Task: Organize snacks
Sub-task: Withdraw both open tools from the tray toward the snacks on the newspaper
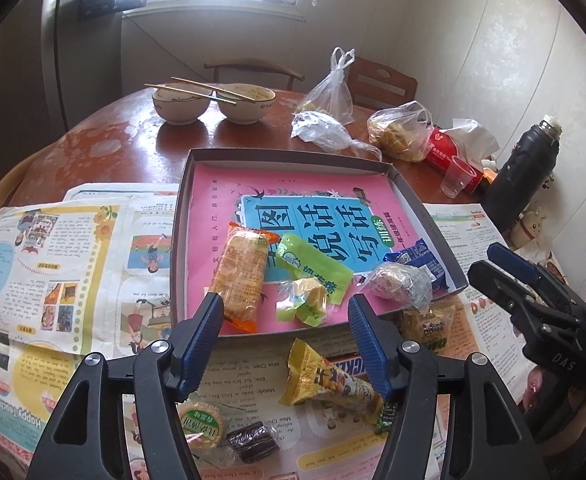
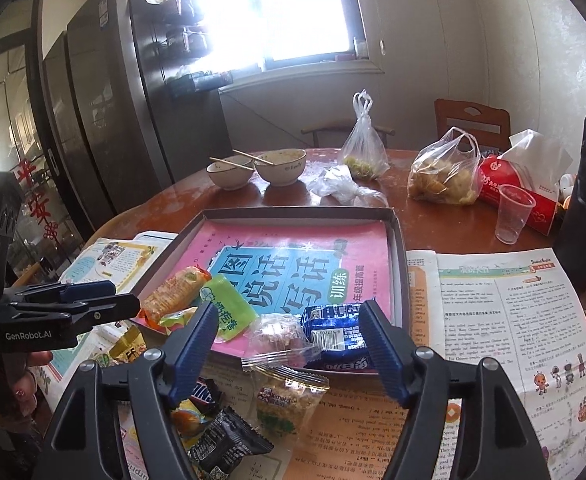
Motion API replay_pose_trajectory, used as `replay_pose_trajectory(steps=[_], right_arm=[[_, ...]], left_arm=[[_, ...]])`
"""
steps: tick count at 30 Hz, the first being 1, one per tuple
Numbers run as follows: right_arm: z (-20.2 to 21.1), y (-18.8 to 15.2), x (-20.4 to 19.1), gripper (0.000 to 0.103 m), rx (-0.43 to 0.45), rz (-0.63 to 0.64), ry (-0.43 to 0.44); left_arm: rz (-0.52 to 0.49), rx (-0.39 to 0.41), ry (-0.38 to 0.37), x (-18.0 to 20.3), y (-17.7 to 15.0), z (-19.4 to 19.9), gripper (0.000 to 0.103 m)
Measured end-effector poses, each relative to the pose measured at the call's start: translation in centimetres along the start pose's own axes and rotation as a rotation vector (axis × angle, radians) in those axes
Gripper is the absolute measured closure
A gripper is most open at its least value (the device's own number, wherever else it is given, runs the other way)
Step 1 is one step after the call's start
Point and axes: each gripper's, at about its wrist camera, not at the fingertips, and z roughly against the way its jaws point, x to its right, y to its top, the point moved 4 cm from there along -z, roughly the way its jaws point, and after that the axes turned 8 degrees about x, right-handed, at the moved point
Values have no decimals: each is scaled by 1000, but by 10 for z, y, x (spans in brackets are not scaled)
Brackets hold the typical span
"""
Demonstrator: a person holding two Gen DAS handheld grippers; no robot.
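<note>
A shallow grey box point(image 1: 425, 216) point(image 2: 400, 248) lined with a pink book holds several snacks: an orange cracker pack point(image 1: 239, 274) point(image 2: 173, 294), a green packet point(image 1: 313, 266) point(image 2: 229, 306), a small yellow-green candy point(image 1: 303, 300), a clear wrapped ball point(image 1: 399, 282) point(image 2: 281, 334) and a blue pack point(image 1: 417, 258) point(image 2: 339, 332). Loose snacks lie on the newspaper in front: a yellow bag point(image 1: 325, 382), a Snickers bar point(image 2: 203, 394), a green round biscuit point(image 1: 201, 428), a dark cake point(image 1: 253, 440), a clear nut pack point(image 2: 285, 400). My left gripper point(image 1: 287, 316) is open and empty above the box's near edge. My right gripper point(image 2: 289, 320) is open and empty over the blue pack and ball.
Two bowls with chopsticks point(image 1: 213, 100), plastic bags point(image 1: 401, 128), a red tissue pack point(image 2: 521, 192), a plastic cup point(image 2: 513, 212) and a black flask point(image 1: 525, 168) stand behind the box on the round wooden table point(image 1: 105, 140). Newspapers point(image 1: 53, 260) cover the near side.
</note>
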Motion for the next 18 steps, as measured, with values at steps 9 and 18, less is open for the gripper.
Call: replay_pose_trajectory(steps=[9,18], right_arm=[[12,0,-2,28,-1,-10,12],[11,0,-4,24,-3,-12,25]], left_arm=[[30,-6,5,-6,-7,14,36],[37,-16,-3,-10,-9,19,36]])
